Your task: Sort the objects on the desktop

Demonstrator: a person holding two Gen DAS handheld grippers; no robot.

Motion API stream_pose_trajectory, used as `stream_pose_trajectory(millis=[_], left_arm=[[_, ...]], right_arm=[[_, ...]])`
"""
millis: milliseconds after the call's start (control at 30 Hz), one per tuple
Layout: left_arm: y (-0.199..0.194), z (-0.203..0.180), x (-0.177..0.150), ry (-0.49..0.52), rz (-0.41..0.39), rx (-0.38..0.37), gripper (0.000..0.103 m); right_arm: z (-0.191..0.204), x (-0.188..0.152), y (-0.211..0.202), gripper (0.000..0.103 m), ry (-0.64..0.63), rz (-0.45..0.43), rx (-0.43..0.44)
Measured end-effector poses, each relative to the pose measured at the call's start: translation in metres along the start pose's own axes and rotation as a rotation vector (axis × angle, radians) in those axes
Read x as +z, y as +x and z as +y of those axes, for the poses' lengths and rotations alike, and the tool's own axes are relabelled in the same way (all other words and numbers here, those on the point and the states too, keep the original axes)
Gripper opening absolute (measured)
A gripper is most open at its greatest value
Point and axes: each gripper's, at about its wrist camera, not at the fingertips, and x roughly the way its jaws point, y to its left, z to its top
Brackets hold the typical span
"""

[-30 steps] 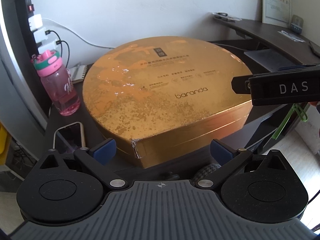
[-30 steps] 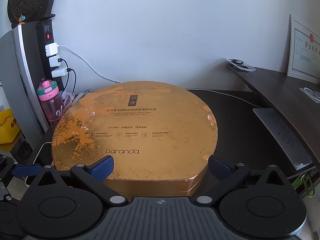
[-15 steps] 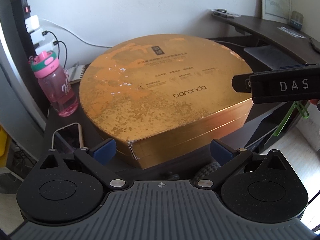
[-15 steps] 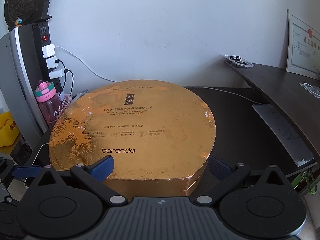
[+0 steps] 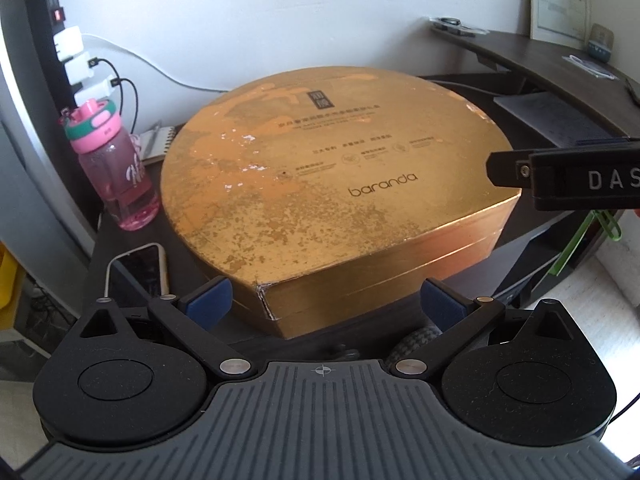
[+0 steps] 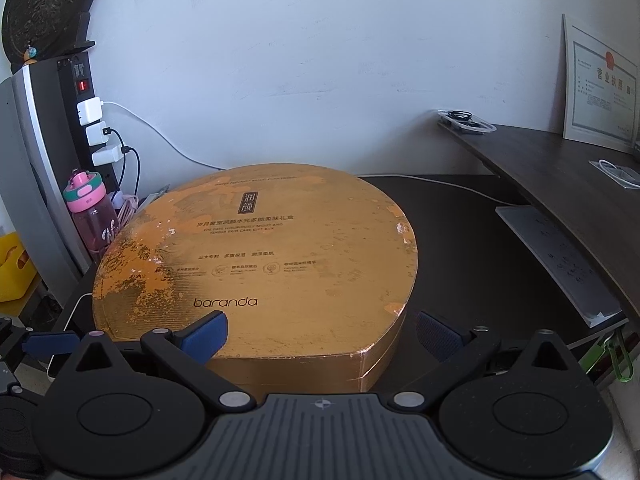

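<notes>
Gold gift box (image 5: 332, 184) sits flat on the dark worktop (image 6: 480, 248), lid on, "baranda" print facing the cameras. It fills mid-frame in both wrist views.

Left gripper (image 5: 326, 300): jaws wide apart, empty, blue pads either side of the box's near corner, not touching it. Box corner seam sits between them, just ahead.

Right gripper (image 6: 322, 330): jaws wide apart, empty. In its own view the left pad overlaps the lid's near edge at 7 o'clock and the right pad is off the box at 4 o'clock; contact can't be judged. Its black "DAS" side shows in the left wrist view at 3 o'clock, by the box's right edge.

Versus 1.0 s ago: box unmoved on the worktop. In the right view it now sits lower and smaller, with more wall above, so the right gripper has backed off and lifted a bit. The left view is nearly the same, with a slight shift of framing. Jaw opening unchanged on both.

Around it: pink water bottle (image 5: 110, 168) upright at 9 o'clock of the box, just beside it. Phone (image 5: 138, 270) lies flat at 8 o'clock, near the left pad. Spiral notebook (image 5: 158, 144) behind the bottle, partly hidden. Chargers plugged into the power strip (image 6: 86, 120) at 10 o'clock.
</notes>
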Motion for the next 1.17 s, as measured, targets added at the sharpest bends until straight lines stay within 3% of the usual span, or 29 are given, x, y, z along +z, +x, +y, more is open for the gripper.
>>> stream_pose_trajectory(millis=[1167], left_arm=[[0.002,-0.008,0.003,-0.017,0.007,0.004,0.103]], right_arm=[[-0.014,-0.007,0.003,0.102,0.03,0.007,0.014]])
